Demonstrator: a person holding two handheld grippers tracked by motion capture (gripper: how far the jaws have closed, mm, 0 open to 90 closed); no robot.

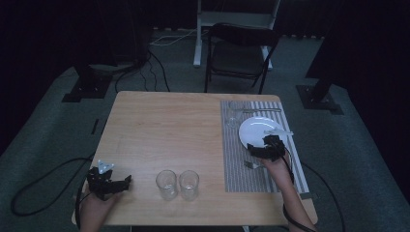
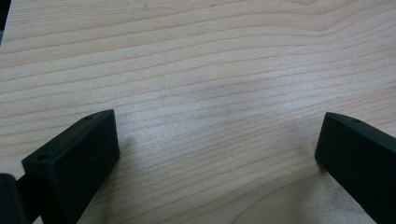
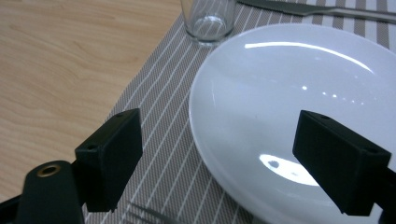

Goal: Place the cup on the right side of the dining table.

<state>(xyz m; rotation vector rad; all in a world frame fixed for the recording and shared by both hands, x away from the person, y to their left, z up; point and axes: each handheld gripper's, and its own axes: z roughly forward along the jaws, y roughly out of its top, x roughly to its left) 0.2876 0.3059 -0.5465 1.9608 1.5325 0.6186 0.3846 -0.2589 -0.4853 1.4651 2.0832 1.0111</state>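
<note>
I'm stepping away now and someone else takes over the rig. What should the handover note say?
Right hand-held gripper: open, empty, jaws over the near rim of the white plate on the striped placemat.
Left hand-held gripper: open, empty, over bare wooden table.
On the mat: a glass beyond the plate, a fork near the right hand.
Two empty glasses stand off the mat at the table's near edge.
Nothing is gripped yet; the right gripper looks about to work at the plate.
</note>
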